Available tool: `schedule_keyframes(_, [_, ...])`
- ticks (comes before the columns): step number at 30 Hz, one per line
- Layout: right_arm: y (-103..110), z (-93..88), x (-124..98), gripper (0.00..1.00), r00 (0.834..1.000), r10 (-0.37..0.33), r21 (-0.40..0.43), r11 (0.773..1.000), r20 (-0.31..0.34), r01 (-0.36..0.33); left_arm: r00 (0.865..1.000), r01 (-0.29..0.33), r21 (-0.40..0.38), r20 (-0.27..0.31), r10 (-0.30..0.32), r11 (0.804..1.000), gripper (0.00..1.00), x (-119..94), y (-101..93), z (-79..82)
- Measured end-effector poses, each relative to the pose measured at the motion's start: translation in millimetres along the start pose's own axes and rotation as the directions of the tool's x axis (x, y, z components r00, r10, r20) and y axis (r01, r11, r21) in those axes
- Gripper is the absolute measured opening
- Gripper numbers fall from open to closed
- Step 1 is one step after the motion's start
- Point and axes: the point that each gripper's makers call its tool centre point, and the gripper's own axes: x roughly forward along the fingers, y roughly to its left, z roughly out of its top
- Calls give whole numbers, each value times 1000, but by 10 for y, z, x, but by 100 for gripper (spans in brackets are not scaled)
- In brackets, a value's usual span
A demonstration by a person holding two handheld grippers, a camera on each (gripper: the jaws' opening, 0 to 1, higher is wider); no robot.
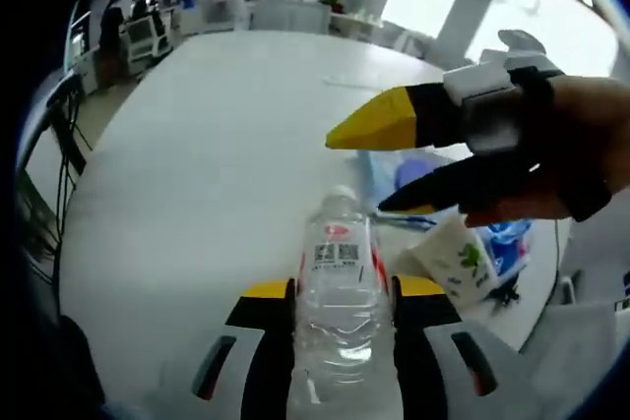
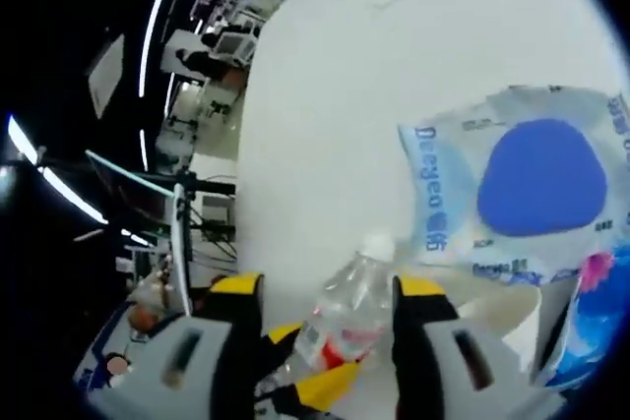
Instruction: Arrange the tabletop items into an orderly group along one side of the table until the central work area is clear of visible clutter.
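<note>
My left claw [image 1: 340,294] clamps a bottle [image 1: 338,282] over the white worktop [image 1: 217,145]; right claw [image 2: 325,292] gapes wide, empty, near a blue pack [image 2: 512,194].

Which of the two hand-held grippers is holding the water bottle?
The left hand-held gripper: the water bottle sits clamped between its jaws. The right hand-held gripper hovers over the table with its jaws spread and nothing between them.
</note>
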Motion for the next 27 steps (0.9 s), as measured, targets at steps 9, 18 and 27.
schedule_keyframes(9, [-14, 7, 168, 46, 999, -37, 14, 999, -18, 37, 1000, 7, -1, 6, -7, 1000, 33, -13, 20, -5])
schedule_keyframes(18, [-73, -33, 236, 40, 995, -103, 12, 995, -6, 103, 1000, 10, -7, 10, -10, 1000, 34, -11, 58, -8])
schedule_keyframes(27, [-283, -16, 348, 27, 984, -176, 13, 984, 38, 176, 1000, 22, 4, 3, -22, 1000, 34, 4, 20, -25])
